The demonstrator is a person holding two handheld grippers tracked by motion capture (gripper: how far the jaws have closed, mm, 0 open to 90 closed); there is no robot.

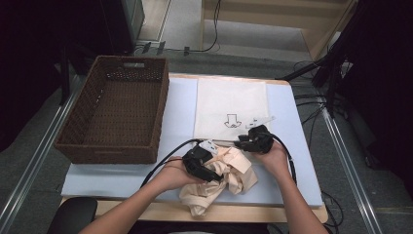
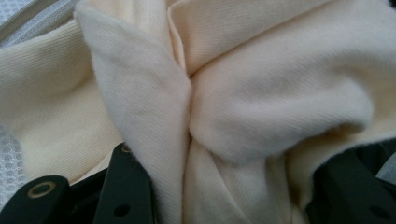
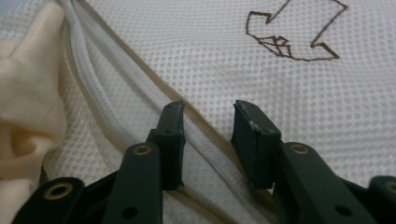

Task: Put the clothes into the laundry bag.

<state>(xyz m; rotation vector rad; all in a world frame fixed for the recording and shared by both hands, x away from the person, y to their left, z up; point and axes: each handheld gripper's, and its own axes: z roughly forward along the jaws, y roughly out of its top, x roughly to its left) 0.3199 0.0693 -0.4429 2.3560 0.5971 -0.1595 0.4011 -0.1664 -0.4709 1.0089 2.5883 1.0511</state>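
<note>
At the near edge of the table (image 1: 292, 195), a crumpled cream garment (image 1: 229, 178) lies bunched on the pale blue mat (image 1: 122, 175), partly hanging toward the wooden table edge. The person's left hand (image 1: 170, 173) holds the left gripper (image 1: 210, 165) pressed into the top of this heap; in the left gripper view its two black jaws stand wide apart with thick folds of the cream cloth (image 2: 224, 107) bulging between them, so they look spread around the fabric rather than clamped on it, though the tips are buried and I cannot tell how firmly they bite. Just beyond, the right hand (image 1: 275, 156) holds the right gripper (image 1: 243, 144) at the near edge of a white mesh bag (image 1: 231, 105). In the right gripper view its jaws are parted, one on each side of the bag's zipper seam (image 3: 205, 126), which runs diagonally between them; whether the tips touch the mesh cannot be told. The garment's edge shows at the left of that view, next to the bag's opening. The bag lies flat on the mat, with a small brown outline drawing (image 1: 232, 120) printed near its closer end. To the left, well apart from the bag, stands a dark brown wicker basket (image 1: 78, 122), reaching past the mat's far left corner. Beyond the table, cables (image 1: 214, 29) trail over a grey floor.
</note>
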